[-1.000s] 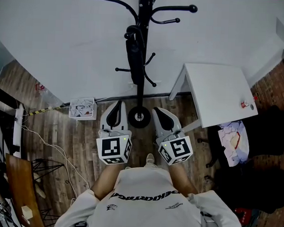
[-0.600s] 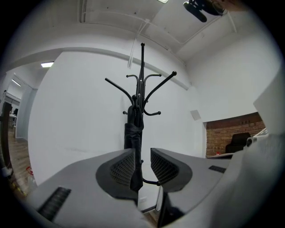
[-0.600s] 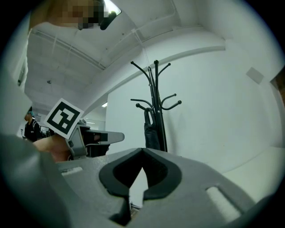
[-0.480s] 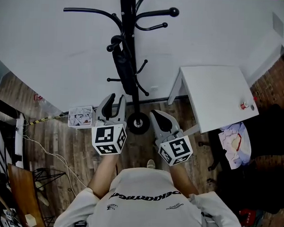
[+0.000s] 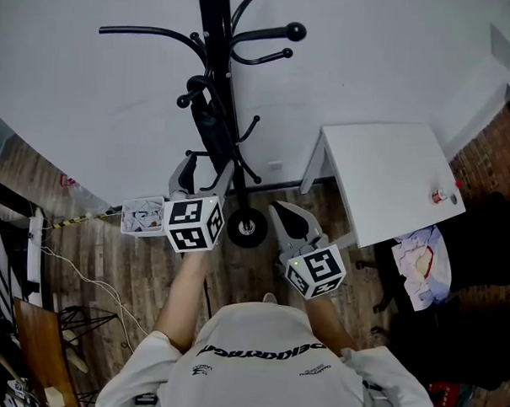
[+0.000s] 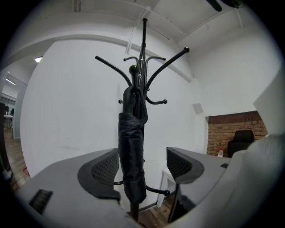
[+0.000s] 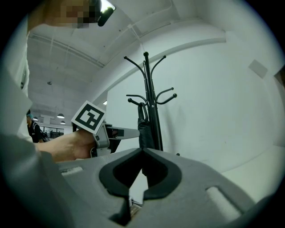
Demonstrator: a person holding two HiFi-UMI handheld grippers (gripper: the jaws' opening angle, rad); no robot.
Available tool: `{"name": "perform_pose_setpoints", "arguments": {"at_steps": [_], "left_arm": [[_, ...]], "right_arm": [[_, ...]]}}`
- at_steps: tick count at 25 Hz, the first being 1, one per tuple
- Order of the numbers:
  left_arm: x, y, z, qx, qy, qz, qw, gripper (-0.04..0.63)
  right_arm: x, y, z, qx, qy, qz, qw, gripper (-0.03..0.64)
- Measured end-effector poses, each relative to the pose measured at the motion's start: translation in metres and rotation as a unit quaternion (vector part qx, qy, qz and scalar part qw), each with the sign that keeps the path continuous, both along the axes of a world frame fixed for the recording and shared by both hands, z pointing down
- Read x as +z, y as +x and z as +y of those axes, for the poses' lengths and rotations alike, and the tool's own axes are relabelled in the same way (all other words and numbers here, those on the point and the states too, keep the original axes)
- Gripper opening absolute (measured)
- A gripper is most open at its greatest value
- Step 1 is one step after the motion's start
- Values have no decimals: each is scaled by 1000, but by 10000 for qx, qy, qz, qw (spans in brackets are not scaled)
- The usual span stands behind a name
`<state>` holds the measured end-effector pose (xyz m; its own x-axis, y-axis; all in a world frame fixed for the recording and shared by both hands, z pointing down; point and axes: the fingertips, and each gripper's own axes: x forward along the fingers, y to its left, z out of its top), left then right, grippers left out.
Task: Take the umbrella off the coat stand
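Umbrella (image 6: 131, 151), furled and hanging on the coat stand (image 6: 144, 53), sits framed between the left gripper's (image 6: 143, 165) jaws, which have just been opening and stand wide (nearer the left-hand jaw, seemingly untouched), so centre it before squeezing, while the right gripper's (image 7: 142, 153) jaws rest together, empty.

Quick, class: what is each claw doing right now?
Left claw: open, jaws just widened; umbrella between them, not gripped.
Right claw: closed, empty.
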<state>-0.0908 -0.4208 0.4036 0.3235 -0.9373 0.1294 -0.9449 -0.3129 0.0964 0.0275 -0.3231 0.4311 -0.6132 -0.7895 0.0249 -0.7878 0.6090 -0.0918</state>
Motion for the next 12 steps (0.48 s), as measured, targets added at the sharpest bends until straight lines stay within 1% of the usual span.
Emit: {"name": "perform_pose_setpoints", "arguments": {"at_steps": [4,8,12], "left_arm": [[-1,0,-24,-73,-93,30,9999,347],[0,-5,-45,-190,-171,19,9997,356],[-2,-7,-61,-186,-168,63,9997,357]], "right_arm": [[2,2,-8,-43,-19,-14,10000,0],[5,4,-14,-50,-51,-27,10000,0],[6,6,-17,-34,-63,-22,10000,0]]}}
